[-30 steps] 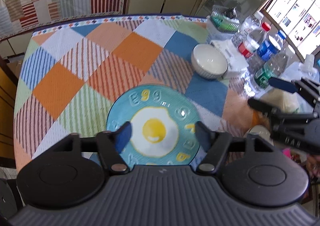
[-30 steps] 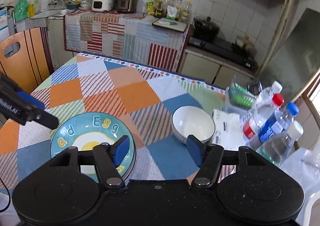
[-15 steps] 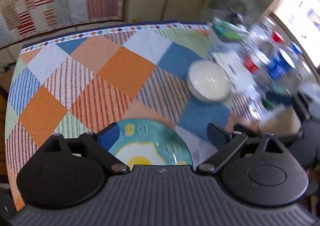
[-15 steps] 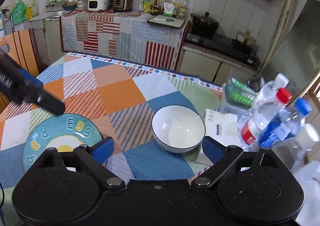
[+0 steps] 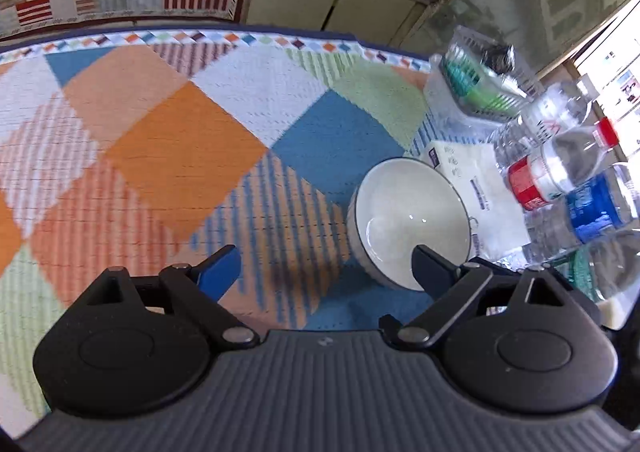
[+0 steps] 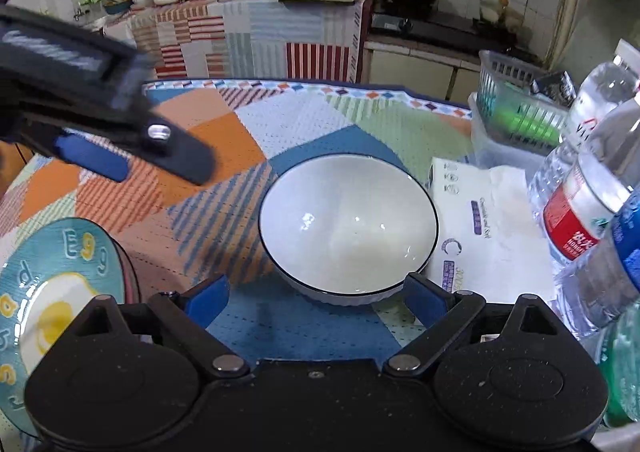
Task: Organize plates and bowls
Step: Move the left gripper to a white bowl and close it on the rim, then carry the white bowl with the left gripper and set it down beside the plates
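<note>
My table [image 5: 180, 155] wears a checked cloth of orange, blue, green and white squares, and it fills both views. On it, in the right wrist view, the egg plate [image 6: 60, 276] lies flat at eight o'clock, partly hidden behind my right tool's body. The white bowl [image 6: 348, 223] stands upright at the centre of that view, just beyond my right gripper [image 6: 316, 298]; in the left wrist view the bowl [image 5: 408, 219] sits at four o'clock. A tissue pack [image 6: 488, 223] lies just beside the bowl at three o'clock, and I cannot tell whether they touch. Water bottles [image 6: 588, 207] crowd the three o'clock edge, with a green basket [image 6: 516, 107] at one o'clock behind the pack.

My right gripper is spread wide, its blue fingertips [image 6: 208, 300] flanking the near side of the bowl, apart from it. My left gripper [image 5: 324, 272] is spread wide too, holding nothing, its right fingertip in front of the bowl's near rim; contact I cannot tell. From the right wrist view, my left gripper [image 6: 132, 159] hangs over the cloth at ten o'clock, above and beyond the plate.
</note>
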The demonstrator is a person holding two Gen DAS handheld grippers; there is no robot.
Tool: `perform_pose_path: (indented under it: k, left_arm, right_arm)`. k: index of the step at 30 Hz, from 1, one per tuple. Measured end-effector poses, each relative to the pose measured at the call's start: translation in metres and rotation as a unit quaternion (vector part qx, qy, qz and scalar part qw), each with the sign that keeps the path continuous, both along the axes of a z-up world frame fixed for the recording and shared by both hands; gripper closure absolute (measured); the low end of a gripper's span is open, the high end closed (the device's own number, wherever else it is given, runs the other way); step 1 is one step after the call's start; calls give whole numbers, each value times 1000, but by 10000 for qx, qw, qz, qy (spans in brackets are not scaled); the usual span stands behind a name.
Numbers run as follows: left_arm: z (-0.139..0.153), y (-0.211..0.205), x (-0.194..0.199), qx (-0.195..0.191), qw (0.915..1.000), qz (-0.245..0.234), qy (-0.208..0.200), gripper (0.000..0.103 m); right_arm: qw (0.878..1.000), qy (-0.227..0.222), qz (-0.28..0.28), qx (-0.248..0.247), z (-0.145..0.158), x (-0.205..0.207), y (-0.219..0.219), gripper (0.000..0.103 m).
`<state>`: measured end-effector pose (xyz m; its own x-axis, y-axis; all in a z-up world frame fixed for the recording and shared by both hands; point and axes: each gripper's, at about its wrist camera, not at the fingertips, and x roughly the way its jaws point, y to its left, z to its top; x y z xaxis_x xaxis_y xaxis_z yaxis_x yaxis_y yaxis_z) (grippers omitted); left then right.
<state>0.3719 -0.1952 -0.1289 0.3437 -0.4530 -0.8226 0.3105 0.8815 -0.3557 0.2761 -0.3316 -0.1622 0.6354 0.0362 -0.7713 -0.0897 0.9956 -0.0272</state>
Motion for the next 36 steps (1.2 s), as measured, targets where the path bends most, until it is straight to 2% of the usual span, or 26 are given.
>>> perform_pose_path:
  k: [3,6,9,10,14,20,25,31,36]
  left_arm:
    - [-16,-18,6,-18,9999,-113,-10,22]
    - [-32,-33,13,-69,9999,-132,58,41]
    - [-44,-44,19,-111,9996,-166,193,67]
    - [-48,-47,20,-98,9994,-206,265,86]
    - [-48,-50,15,63,9993,-320,206,87]
    - [-42,-38,7,15,9983,-330,481,87]
    - [-28,-28,-15,55,9974,-502,510,87]
    - [-20,-20,-40,74,9951,-733,666,87]
    - [-14,-17,-69,248,9938,-894,609,87]
  right_arm:
    - [10000,-24,-81,-14,-4,3,-5,7]
    - [9999,-49,-107,-107,-9,8,-8,8]
    - [9998,-31,-83,-182,-15,13,-10,9]
    - [9998,-37,-86,-192,-16,15,-10,9]
    - [9997,-105,-111,-195,-17,16,-9,8]
    - [9996,-102,-16,-247,-12,4,0,8]
    - [9998,-48,-110,-170,1,-17,10,8]
    - [9994,97,-50,-341,15,-44,24,8]
    - [9991,218,-13,-368,20,-66,29,8]
